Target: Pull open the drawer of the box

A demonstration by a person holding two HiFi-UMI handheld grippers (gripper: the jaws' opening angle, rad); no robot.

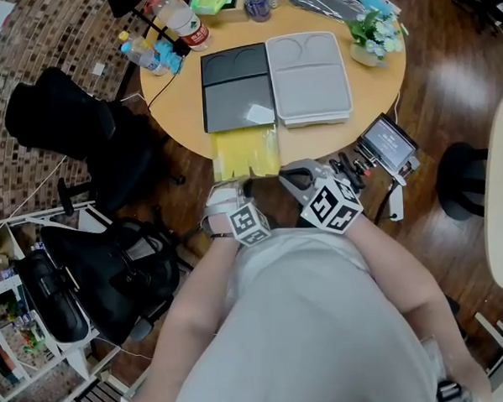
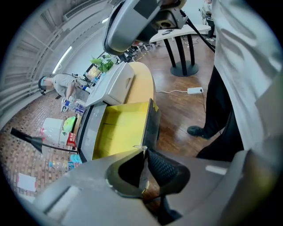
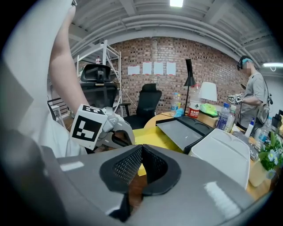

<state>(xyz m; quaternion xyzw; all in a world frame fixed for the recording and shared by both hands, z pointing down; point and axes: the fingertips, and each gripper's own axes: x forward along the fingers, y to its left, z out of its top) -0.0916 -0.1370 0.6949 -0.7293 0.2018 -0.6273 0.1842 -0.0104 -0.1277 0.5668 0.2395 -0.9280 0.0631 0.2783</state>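
A dark grey box (image 1: 235, 87) lies on the round wooden table (image 1: 179, 107). Its yellow drawer (image 1: 245, 153) sticks out past the table's near edge toward me. My left gripper (image 1: 241, 186) is shut on the drawer's dark front panel (image 2: 150, 128); the thin panel sits pinched between the pads, with the yellow drawer floor (image 2: 119, 128) beyond it. My right gripper (image 1: 289, 177) hangs just right of the drawer's front corner, shut, with nothing between its pads (image 3: 152, 161). In the right gripper view the left gripper (image 3: 110, 132) shows beside the drawer (image 3: 152, 137).
A light grey box (image 1: 308, 75) lies against the dark one's right side. Bottles (image 1: 179, 19) and a small potted plant (image 1: 373, 34) stand at the table's far edge. Black office chairs (image 1: 80, 129) are at the left, a small screen (image 1: 387, 143) at the right.
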